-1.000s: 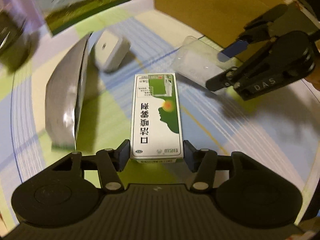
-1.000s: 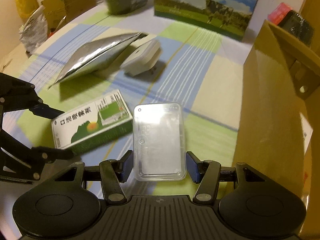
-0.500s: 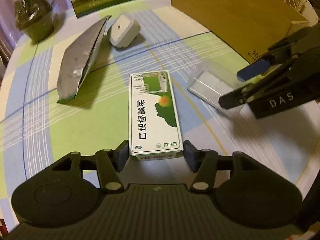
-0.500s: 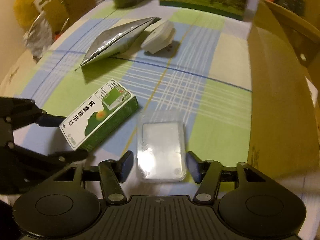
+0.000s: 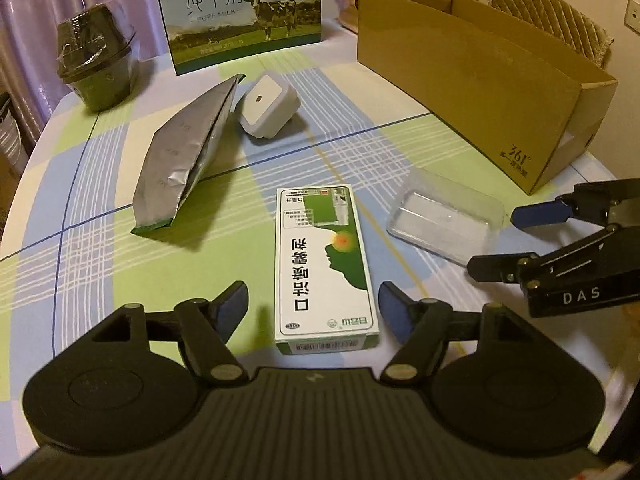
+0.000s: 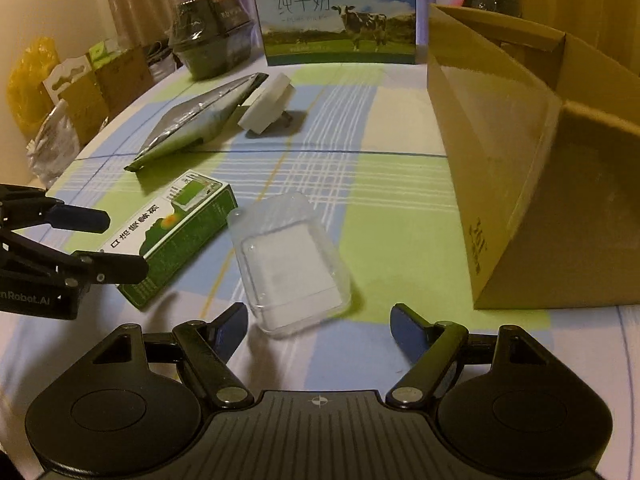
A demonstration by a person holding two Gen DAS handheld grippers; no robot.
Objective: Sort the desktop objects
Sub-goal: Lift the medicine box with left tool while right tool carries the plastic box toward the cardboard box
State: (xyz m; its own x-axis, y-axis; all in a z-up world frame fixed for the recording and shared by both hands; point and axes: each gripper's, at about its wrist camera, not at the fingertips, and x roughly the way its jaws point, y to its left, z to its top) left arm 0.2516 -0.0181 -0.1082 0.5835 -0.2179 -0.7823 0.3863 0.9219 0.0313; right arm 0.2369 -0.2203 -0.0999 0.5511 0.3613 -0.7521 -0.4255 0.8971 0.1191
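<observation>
From the left wrist view, the left gripper point(image 5: 312, 304) has its jaws wide and holds nothing. The green and white box point(image 5: 325, 264) lies flat on the bench point(image 5: 100, 240) between the two blue pads, not touched by them. To its right lies the clear plastic case point(image 5: 444, 218), and the right gripper point(image 5: 516, 240) stands just beside it, also spread apart. Further back are the silver pouch point(image 5: 188, 152) and the white plug point(image 5: 267, 106), close together. The cardboard box point(image 5: 480, 68) stands open at the right. I cannot see inside it, so I judge the sorting is hardly begun: four things lie loose on the cloth.

From the right wrist view, the right gripper point(image 6: 318, 326) is wide and empty, and the clear plastic case point(image 6: 290, 264) lies just before it, touching a corner of the green and white box point(image 6: 176, 236). The left gripper point(image 6: 106, 242) is at the left edge of the view. The wall of the cardboard box point(image 6: 492, 168) rises near on the right, so a thing must be lifted over the rim. Between the case and this wall the bench is free. The bench edge curves close under both grippers.
</observation>
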